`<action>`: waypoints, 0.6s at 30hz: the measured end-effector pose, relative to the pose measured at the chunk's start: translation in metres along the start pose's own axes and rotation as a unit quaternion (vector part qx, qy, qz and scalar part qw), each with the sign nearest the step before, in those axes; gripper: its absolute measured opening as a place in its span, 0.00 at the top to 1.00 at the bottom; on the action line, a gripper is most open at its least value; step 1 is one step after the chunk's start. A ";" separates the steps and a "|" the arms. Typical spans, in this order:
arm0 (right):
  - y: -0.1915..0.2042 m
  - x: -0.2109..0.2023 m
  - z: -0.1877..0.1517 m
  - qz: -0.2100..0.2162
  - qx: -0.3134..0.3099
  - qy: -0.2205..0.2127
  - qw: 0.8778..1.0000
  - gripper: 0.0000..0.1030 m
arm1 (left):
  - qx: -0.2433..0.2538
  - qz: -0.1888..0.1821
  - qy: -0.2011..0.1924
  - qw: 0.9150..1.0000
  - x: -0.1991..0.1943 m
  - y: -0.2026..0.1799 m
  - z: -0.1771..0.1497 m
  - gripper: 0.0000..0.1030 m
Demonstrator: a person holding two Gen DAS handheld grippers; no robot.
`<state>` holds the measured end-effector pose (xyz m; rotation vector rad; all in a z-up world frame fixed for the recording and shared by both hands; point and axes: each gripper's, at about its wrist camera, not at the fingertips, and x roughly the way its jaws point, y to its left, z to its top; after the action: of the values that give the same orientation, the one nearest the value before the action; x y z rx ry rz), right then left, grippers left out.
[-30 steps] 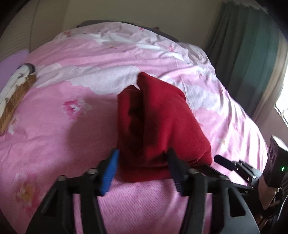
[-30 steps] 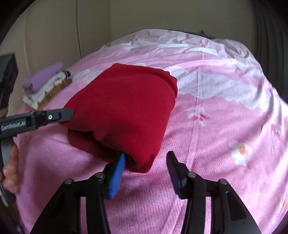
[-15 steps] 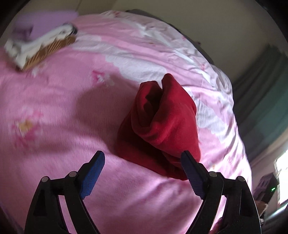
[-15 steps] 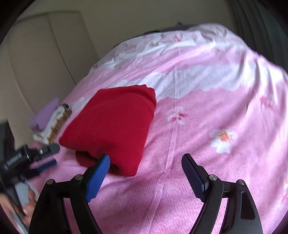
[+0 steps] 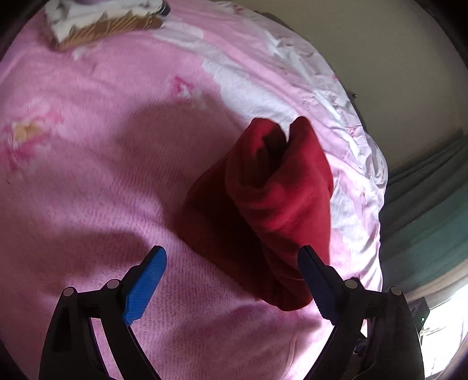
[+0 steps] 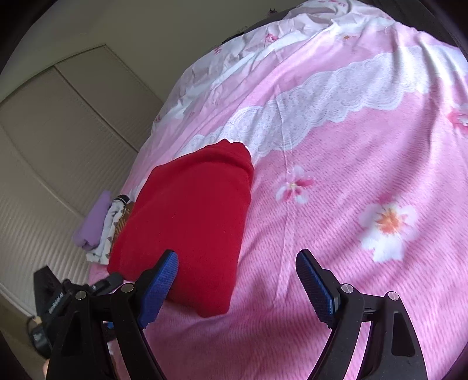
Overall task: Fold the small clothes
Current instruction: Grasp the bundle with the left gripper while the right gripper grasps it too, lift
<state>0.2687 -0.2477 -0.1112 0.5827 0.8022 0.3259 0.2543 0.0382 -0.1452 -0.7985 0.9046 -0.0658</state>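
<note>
There is one red garment (image 5: 275, 204), folded, on one pink bedspread (image 5: 102, 181). At the far edge of the bed lies one small pile of clothes (image 6: 101, 231); in it I count three pieces: one purple (image 6: 93, 225), one white with a print (image 6: 112, 225), one brown striped (image 5: 117, 27). Two grippers are seen, the left gripper (image 5: 231, 280) and the right gripper (image 6: 237, 285), each with two blue pads (image 6: 159, 285). The curtain (image 5: 424, 204) is one.

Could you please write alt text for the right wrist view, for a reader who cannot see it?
A folded red garment lies on a pink flowered bedspread, just ahead of the open right gripper with its blue-padded fingers. More folded clothes sit behind it near a closet door.
</note>
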 end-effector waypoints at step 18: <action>-0.021 0.119 0.059 0.157 0.106 0.124 0.974 0.11 | -0.077 -0.079 -0.028 0.994 0.032 0.017 0.013 0.00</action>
<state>0.3926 -0.2281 -0.1604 0.8840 0.9929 0.6171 0.2792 0.0467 -0.1731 -1.0096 0.7995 -0.1124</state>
